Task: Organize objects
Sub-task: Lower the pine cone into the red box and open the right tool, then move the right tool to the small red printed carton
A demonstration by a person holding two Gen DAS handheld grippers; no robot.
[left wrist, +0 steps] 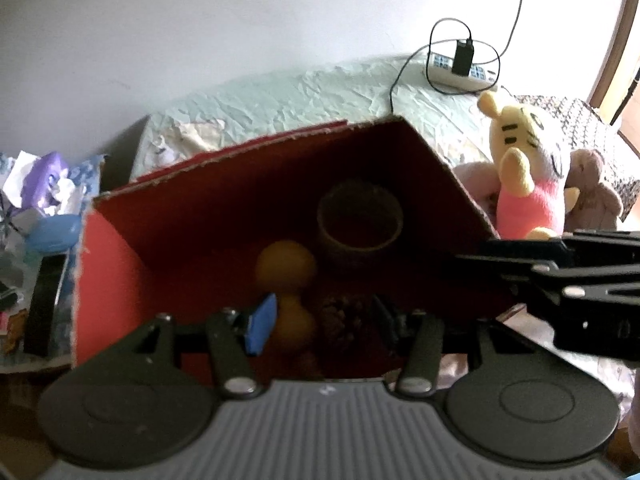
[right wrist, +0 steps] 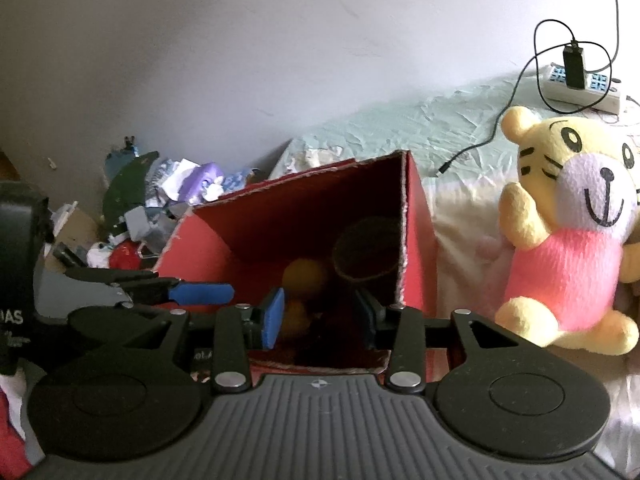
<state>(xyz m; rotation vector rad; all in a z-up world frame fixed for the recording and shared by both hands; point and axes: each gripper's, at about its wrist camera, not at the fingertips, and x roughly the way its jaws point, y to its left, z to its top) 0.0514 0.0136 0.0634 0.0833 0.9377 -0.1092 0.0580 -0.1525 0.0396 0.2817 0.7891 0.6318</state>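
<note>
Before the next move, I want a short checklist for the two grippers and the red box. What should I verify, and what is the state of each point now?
1. Left gripper open and empty: ok; its jaws stand apart with nothing between them.
2. Right gripper open and empty: ok.
3. Red box open on top: ok.
4. Contents seen: a yellow toy, a tape roll and a pine cone lie inside: ok.
5. Free room left in the box: cannot tell; the inside is dark.
6. Plush tiger out of the box, to its right on the bed: ok to reach, nothing covers it.
</note>
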